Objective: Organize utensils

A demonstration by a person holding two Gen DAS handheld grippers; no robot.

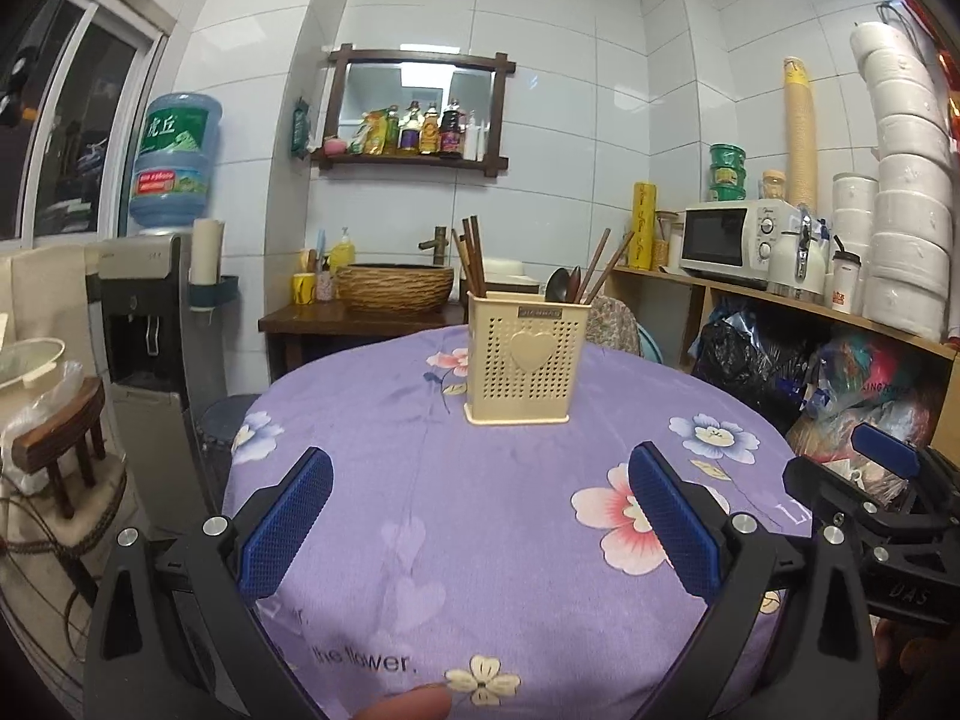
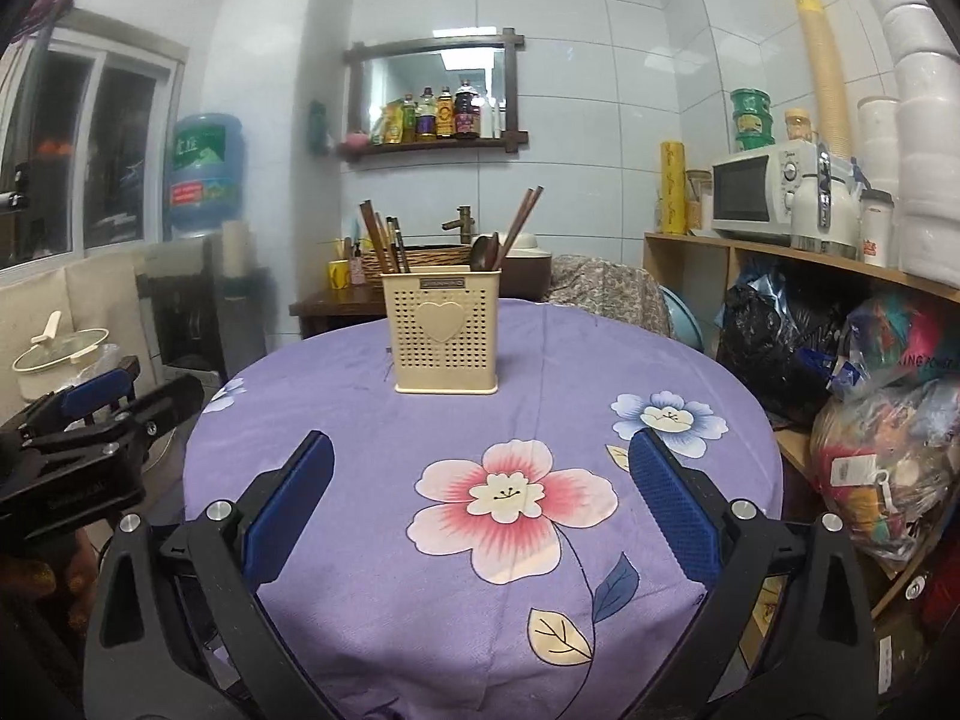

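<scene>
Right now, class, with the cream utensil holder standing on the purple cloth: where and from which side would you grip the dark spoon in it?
Grip the dark spoon just below its bowl, coming from above. Only its top shows past the rim of the cream utensil holder; the walls hide the rest. Chopsticks lean beside it on the right, so a narrow, vertical approach with an open hand-held gripper seems safest.

The purple flowered tablecloth [image 1: 384, 420] is showing the printed words "the flower." near its front edge, while the blue water-cooler bottle [image 1: 175, 165] is carrying a green label with the Chinese characters 虎丘.
</scene>
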